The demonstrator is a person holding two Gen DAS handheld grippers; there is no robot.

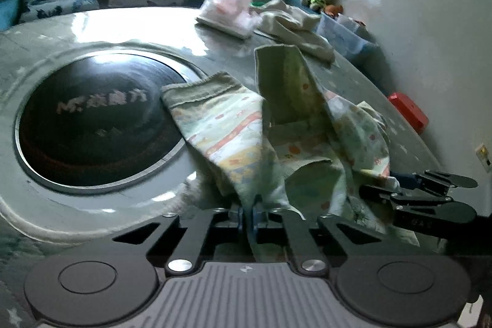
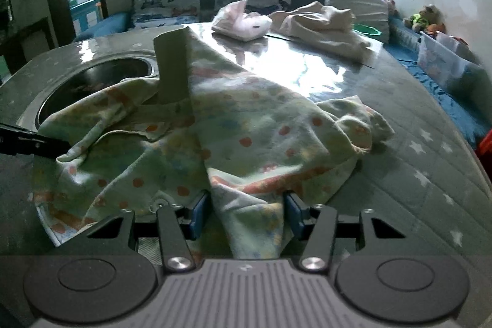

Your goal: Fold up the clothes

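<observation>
Garment (image 2: 233, 125) crumpled on table (image 2: 399, 168) | left gripper (image 1: 248, 215) clamped on it | right gripper (image 2: 246, 214) apart, low

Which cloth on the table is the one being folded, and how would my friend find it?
Start at the big grey table with the round black glass plate set in it. Right beside that plate, nearest the tools, lies the pale green garment. Unlike the pink folded pile and the plain cream cloth at the far edge, it has orange dots and stripes.
</observation>
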